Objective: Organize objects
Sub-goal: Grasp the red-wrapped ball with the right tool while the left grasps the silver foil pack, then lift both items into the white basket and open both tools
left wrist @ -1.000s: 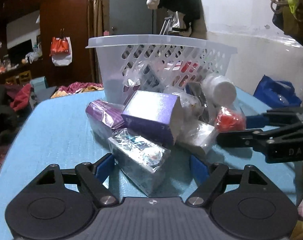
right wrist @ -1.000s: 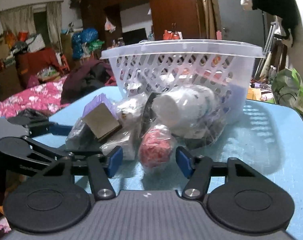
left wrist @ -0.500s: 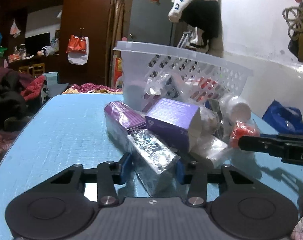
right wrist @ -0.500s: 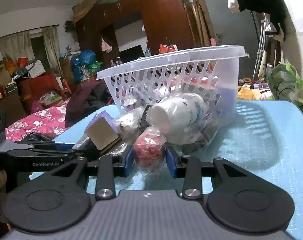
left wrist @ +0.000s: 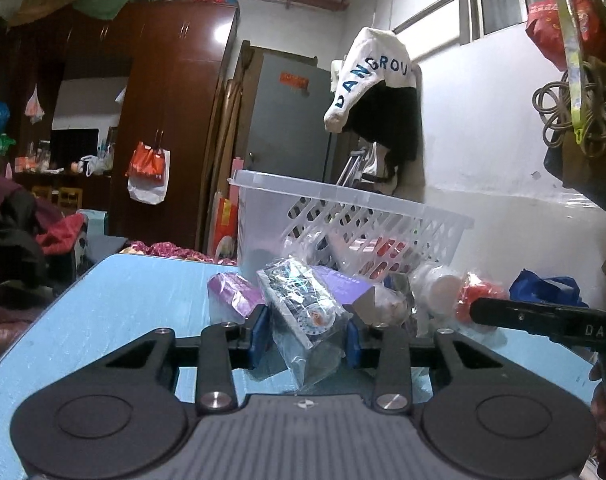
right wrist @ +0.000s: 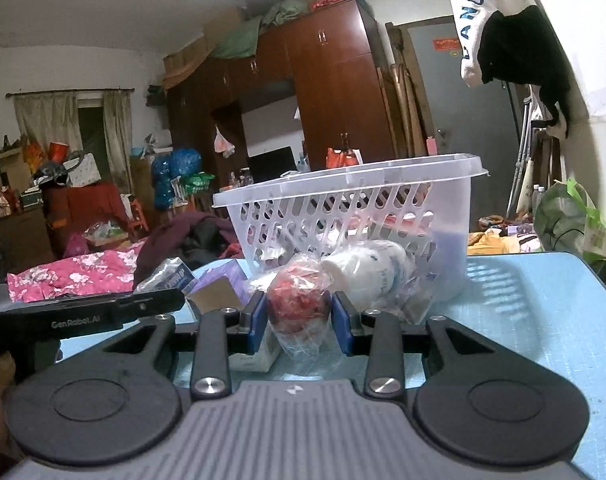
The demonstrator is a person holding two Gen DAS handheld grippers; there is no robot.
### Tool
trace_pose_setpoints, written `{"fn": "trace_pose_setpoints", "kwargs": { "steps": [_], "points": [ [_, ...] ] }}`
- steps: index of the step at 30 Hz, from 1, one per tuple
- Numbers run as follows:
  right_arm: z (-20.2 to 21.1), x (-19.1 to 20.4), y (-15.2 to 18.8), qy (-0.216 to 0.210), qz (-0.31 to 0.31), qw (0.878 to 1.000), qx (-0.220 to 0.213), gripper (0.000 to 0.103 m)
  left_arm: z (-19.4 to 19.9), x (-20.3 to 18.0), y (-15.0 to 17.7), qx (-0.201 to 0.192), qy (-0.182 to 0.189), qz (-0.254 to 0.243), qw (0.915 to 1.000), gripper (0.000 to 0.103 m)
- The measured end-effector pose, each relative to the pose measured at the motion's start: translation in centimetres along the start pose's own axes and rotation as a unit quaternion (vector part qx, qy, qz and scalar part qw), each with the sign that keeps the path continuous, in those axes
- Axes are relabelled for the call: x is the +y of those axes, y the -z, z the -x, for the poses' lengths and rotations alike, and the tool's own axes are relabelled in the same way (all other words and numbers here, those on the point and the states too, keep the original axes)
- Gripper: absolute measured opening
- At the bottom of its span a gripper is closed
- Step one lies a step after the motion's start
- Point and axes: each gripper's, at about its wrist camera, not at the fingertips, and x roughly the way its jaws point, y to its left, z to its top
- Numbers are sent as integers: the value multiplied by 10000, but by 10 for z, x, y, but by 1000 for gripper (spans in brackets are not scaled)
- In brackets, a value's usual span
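A basket (left wrist: 383, 216) stands at the far side of the surface (left wrist: 135, 300), with several packets inside it. In front of the basket, on the surface, lies a heap of things. In the left wrist view, a wrapped box (left wrist: 303, 304) sits between the jaws of the left gripper (left wrist: 307, 334); a wrapped packet (left wrist: 233, 294) lies to its left and an open carton (left wrist: 343, 286) just behind it. To the right of these lies a bottle (left wrist: 439, 284) on its side, and right of that a bagged ball (left wrist: 477, 296). In the right wrist view, the bagged ball (right wrist: 299, 302) sits between the jaws of the right gripper (right wrist: 299, 326), with the bottle (right wrist: 367, 272) just behind and to its right, touching the basket (right wrist: 343, 200). The carton (right wrist: 219, 292) lies to the ball's left.
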Motion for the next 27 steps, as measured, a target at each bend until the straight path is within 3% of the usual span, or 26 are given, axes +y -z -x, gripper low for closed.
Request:
{"fn": "trace_pose_setpoints", "kwargs": {
  "steps": [5,9,19,21,23,27],
  "points": [
    [8,2,4,8,127,9993,-339,39,4,7,1,-213,125,146,9996,42],
    [15,4,7,74,220,9974,-682,39,2,12,1,-140,269,362,9989,42],
    [14,-1,5,31,145,9971,-744,39,5,18,4,-152,346,511,9980,41],
    [16,-2,4,36,61,9968,-795,39,11,19,-5,-191,526,619,9965,41],
    [18,-4,-4,86,-65,9965,-826,39,18,12,-27,-412,635,403,9963,41],
    [11,13,-51,534,647,9907,-1072,39,3,-7,-95,-637,722,78,9953,41]
  ]
}}
